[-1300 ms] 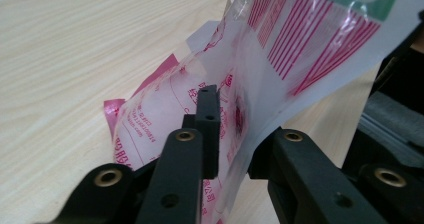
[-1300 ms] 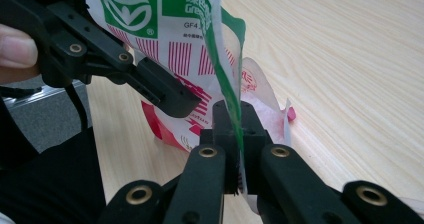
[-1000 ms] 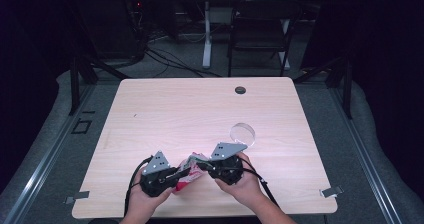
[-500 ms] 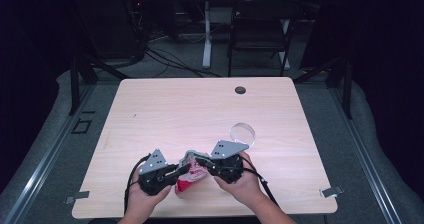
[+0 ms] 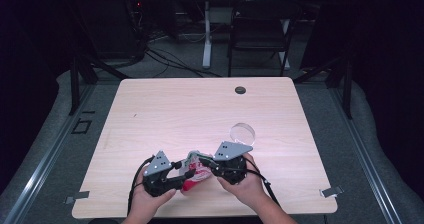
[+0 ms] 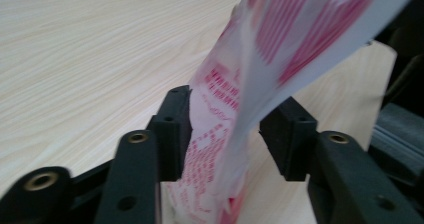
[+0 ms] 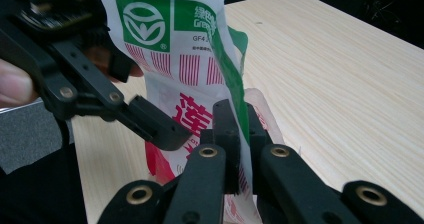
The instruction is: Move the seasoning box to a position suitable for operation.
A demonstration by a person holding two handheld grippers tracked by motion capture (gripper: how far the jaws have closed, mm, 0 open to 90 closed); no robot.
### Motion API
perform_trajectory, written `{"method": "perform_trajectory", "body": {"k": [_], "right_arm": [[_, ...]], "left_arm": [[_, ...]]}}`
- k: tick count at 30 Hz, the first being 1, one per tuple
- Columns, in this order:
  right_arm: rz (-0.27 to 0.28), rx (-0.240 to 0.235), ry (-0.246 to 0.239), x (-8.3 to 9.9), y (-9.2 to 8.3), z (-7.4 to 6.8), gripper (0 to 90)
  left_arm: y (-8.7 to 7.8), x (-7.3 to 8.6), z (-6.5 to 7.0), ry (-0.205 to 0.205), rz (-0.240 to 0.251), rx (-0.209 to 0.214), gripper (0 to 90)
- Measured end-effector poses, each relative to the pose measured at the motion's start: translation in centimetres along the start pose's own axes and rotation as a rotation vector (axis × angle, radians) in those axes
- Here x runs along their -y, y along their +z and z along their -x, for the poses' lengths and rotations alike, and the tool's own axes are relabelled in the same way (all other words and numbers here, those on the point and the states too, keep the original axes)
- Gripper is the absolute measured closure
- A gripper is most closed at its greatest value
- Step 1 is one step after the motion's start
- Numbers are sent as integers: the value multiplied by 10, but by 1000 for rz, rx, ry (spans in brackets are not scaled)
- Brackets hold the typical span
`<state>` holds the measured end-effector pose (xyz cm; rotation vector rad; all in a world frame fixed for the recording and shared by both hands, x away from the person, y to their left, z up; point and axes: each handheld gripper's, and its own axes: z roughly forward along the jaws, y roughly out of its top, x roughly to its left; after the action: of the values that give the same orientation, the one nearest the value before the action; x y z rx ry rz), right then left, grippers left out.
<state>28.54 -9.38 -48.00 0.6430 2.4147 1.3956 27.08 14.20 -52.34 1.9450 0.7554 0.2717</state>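
Near the front edge of the pale wood surface [image 5: 165, 114] we hold a red-and-white printed plastic bag [image 5: 194, 170] between our two grippers. Our right gripper [image 7: 239, 134] is clamped shut on the bag's film: in the right gripper view its two black jaws meet on the sheet just below a green logo panel, and the bag rises upright from them. Our left gripper [image 6: 225, 129] has just been opening; in the left gripper view its jaws stand apart with the bag passing between them. The left-hand pad lies against or just beside the film, and the right-hand pad stands clear of it, so this gripper is open and not pinching. In the high view the left gripper [image 5: 176, 173] and the right gripper [image 5: 204, 165] face each other, with the bag just between them and above the surface. A clear round lid [image 5: 242, 132] lies on the surface just beyond our right hand [image 5: 240, 176]. A small dark round fitting [image 5: 240, 90] sits near the far edge, well apart from the bag.
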Motion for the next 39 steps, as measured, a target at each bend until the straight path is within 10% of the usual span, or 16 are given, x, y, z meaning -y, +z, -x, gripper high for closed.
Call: {"method": "perform_trajectory", "body": {"k": [39], "right_arm": [[41,-36,28,24,-15,-1,898]], "left_arm": [[49,29,4,-51,-155,-56,236]]}}
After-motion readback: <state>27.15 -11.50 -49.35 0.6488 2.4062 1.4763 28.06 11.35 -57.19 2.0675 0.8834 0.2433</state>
